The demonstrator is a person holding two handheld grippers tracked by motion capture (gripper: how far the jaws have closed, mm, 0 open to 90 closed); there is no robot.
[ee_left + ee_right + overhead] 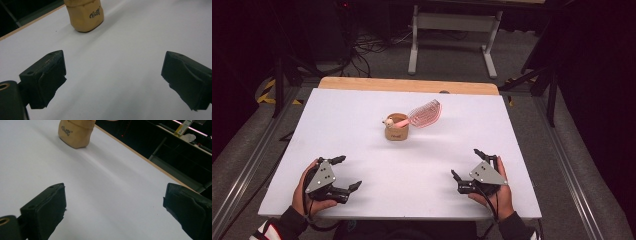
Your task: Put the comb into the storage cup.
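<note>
A small tan cup [396, 131] with dark lettering stands near the middle of the white table [352, 115]. A pink comb [422, 114] leans out of it to the right, its handle end resting on the cup's rim. The same cup [85, 15] sits far ahead in the left gripper view, and the cup [75, 132] shows at the top left of the right gripper view. My left gripper [346, 172] rests open near the front left edge, nothing between its jaws. My right gripper [466, 163] rests open at the front right, also empty.
A wooden strip [407, 85] borders the table's far edge. Beyond it stand a white frame [452, 35] and loose cables on the floor. Metal rails run along both sides of the table.
</note>
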